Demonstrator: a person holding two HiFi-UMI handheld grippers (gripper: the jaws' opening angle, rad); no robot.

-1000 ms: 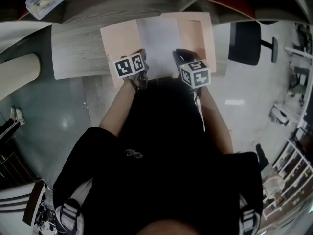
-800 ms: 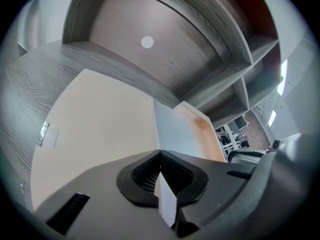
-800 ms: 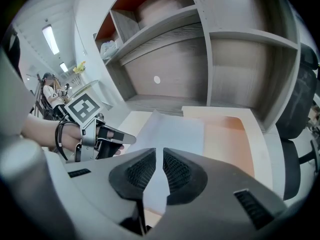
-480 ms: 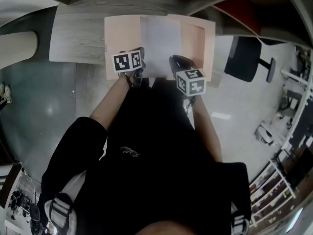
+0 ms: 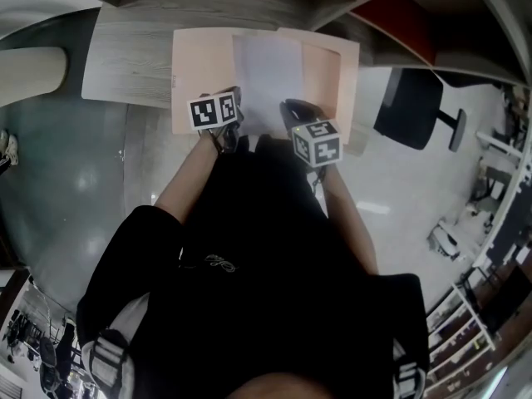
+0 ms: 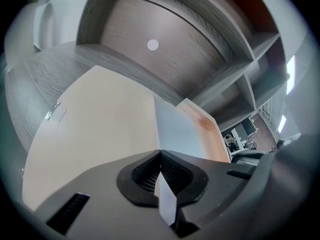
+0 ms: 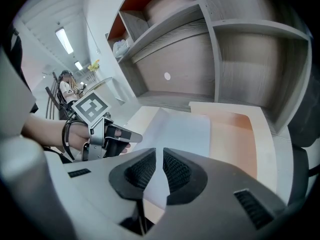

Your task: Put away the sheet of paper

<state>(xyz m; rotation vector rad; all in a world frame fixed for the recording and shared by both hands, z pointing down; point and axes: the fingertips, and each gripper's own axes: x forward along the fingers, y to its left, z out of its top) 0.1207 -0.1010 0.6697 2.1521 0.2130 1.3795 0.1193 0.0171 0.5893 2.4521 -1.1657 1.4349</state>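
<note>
A white sheet of paper lies over an open peach folder on the wooden desk. My left gripper is shut on the sheet's near left edge, and the paper runs straight out of the pinched pads. My right gripper is shut on the near right edge, where the sheet bows up between its pads. The folder's right flap has a raised pocket. The right gripper view also shows the left gripper.
Grey wooden shelf compartments rise right behind the desk. A black office chair stands on the floor to the right. The person's black-clothed body fills the lower head view.
Both grippers keep their hold on the sheet over the folder. Only the head view has drifted slightly.
</note>
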